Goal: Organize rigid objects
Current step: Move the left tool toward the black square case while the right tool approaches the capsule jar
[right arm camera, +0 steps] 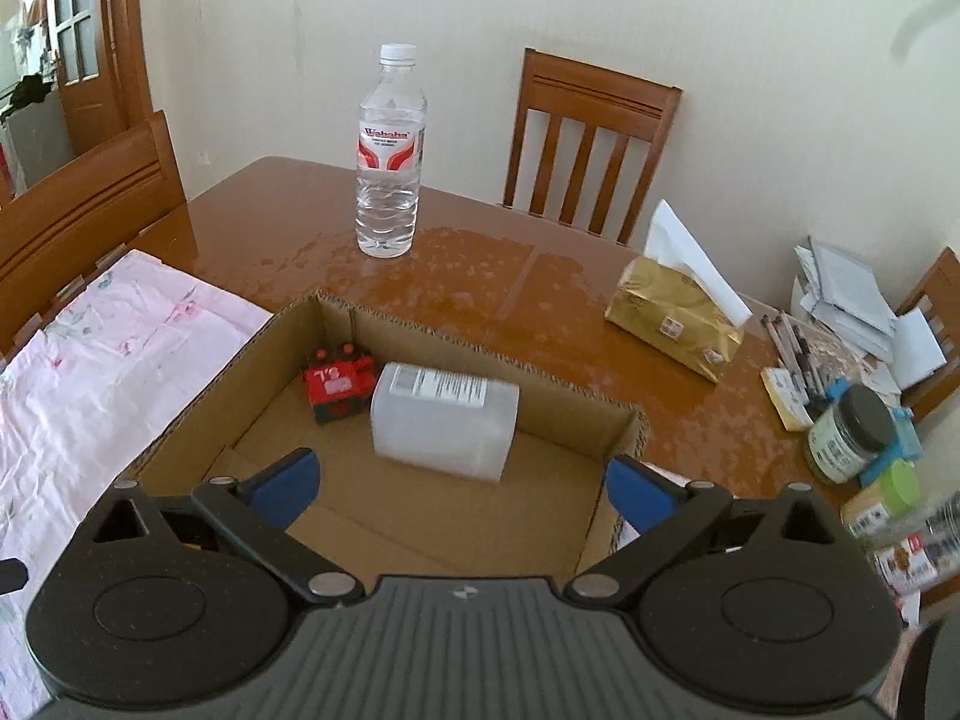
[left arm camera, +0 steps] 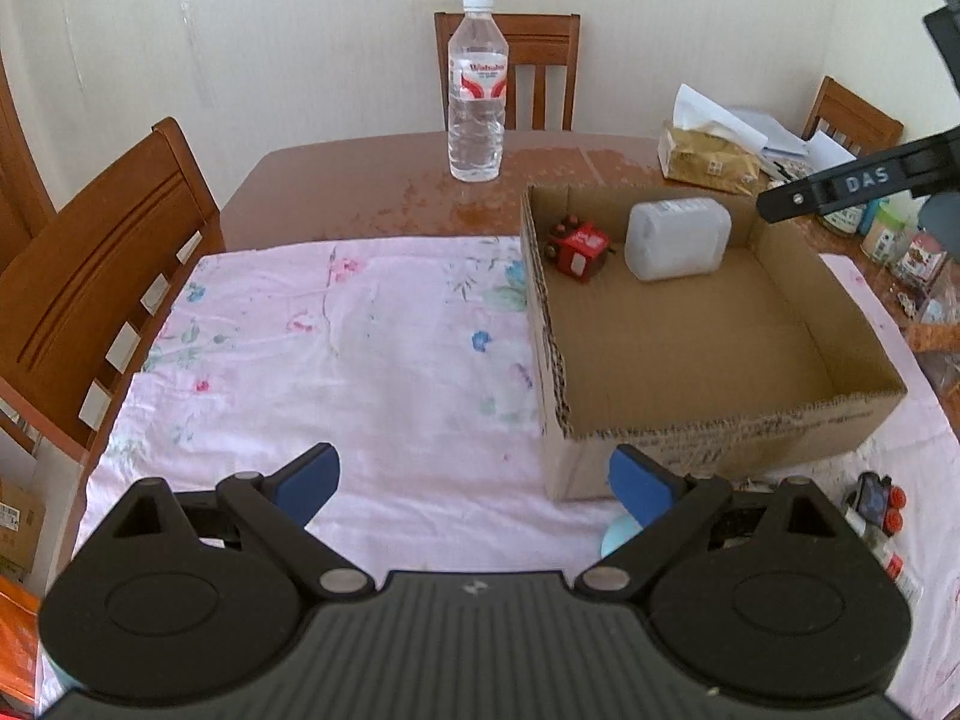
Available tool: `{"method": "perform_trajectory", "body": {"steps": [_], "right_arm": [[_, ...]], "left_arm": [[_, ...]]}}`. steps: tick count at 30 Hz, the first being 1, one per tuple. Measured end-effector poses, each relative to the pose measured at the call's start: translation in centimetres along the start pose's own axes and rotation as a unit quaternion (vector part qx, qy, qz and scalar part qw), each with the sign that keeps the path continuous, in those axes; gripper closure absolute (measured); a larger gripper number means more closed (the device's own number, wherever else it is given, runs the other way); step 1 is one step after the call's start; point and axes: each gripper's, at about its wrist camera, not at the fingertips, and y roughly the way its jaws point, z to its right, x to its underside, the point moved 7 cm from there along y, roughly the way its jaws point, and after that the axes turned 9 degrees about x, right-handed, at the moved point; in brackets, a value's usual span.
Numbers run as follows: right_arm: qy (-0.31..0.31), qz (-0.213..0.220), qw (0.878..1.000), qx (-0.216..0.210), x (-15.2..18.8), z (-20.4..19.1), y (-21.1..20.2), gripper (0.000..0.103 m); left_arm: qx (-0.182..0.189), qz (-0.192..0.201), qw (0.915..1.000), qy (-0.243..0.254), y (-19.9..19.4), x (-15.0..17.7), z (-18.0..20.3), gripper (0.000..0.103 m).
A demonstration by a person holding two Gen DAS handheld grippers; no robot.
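Left gripper [left arm camera: 474, 483] tilted steeply down over the pink floral cloth [left arm camera: 336, 348], jaws spread wide, nothing between them; blue pads [left arm camera: 309, 480] clear of everything. Its right pad sits just in front of the near left corner of the cardboard box [left arm camera: 708, 435], a pale blue round thing [left arm camera: 618, 534] partly hidden under that finger.

Right gripper [right arm camera: 459, 489] also pitched down, hanging over the open box [right arm camera: 624, 420], jaws fully apart and empty. From the left wrist view, part of the right gripper [left arm camera: 852, 183] pokes in from the right above the box's far right side.

Inside the box: white translucent plastic container [right arm camera: 444, 420] lying on its side near the far wall, red toy block [right arm camera: 336, 384] just left of it in the far left corner, the two close or touching, can't tell.

Small toy car [left arm camera: 876, 504] on the cloth outside the box, near right. Water bottle [right arm camera: 390, 150] upright on the bare wooden table [right arm camera: 480, 276] beyond the box. Gold tissue pack [right arm camera: 678, 318], jars [right arm camera: 846, 432] and papers at the table's right edge. Wooden chairs [right arm camera: 594, 138] around.
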Motion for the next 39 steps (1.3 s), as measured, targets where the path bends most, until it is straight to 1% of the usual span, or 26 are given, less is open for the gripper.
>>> {"method": "perform_trajectory", "body": {"steps": [3, 7, 9, 11, 13, 15, 18, 21, 25, 27, 32, 35, 39], "right_arm": [[0.007, 0.002, 1.000, -0.002, 1.0, -0.1, -1.3, 0.000], [0.025, 0.000, 1.000, 0.005, 2.8, -0.2, -3.0, 0.000], [0.034, -0.002, 0.999, 0.011, 4.1, -0.5, -3.9, 0.000], [0.045, -0.005, 0.999, 0.026, 5.5, -0.6, -4.7, 0.000], [0.066, -0.018, 0.997, 0.039, 7.2, -0.7, -5.3, 0.000], [0.091, -0.036, 0.994, 0.041, 9.1, -1.0, -5.6, 0.000], [0.116, -0.074, 0.989, 0.062, 11.8, -1.3, -5.3, 0.000], [0.159, -0.112, 0.978, 0.078, 14.2, -1.5, -4.8, 0.000], [0.200, -0.146, 0.965, 0.090, 16.2, -1.9, -3.9, 0.000], [0.213, -0.162, 0.958, 0.105, 16.7, -2.0, -3.4, 0.000], [0.229, -0.189, 0.948, 0.115, 17.8, -2.4, -2.4, 0.000], [0.230, -0.197, 0.945, 0.120, 18.4, -2.8, -2.2, 0.000], [0.232, -0.203, 0.944, 0.120, 19.1, -3.0, -3.0, 0.000]], "left_arm": [[-0.003, -0.006, 0.9999, 0.010, -0.2, 0.8, 0.2, 0.007], [0.003, -0.015, 0.9997, 0.019, -0.1, 1.9, 0.3, 0.007], [0.010, -0.020, 0.9994, 0.027, 0.2, 2.5, 0.4, 0.007], [0.024, -0.026, 0.9988, 0.035, 0.7, 3.2, 0.6, 0.006], [0.027, -0.031, 0.9982, 0.043, 1.0, 4.0, 0.6, 0.006], [0.028, -0.030, 0.9977, 0.053, 1.0, 4.5, 0.6, 0.006], [0.030, -0.029, 0.9968, 0.069, 1.0, 5.2, 0.3, 0.006], [0.010, -0.025, 0.9970, 0.073, 1.0, 5.7, -0.2, 0.006], [0.028, -0.031, 0.9969, 0.066, 1.1, 6.2, -0.6, 0.006], [0.033, -0.031, 0.9964, 0.072, 1.0, 6.3, -0.5, 0.006], [0.047, -0.034, 0.9948, 0.085, 0.9, 6.6, -0.5, 0.005], [0.050, -0.039, 0.9942, 0.087, 1.1, 6.9, -0.8, 0.004], [0.060, -0.043, 0.9933, 0.089, 1.3, 7.1, -1.0, 0.004]]}}
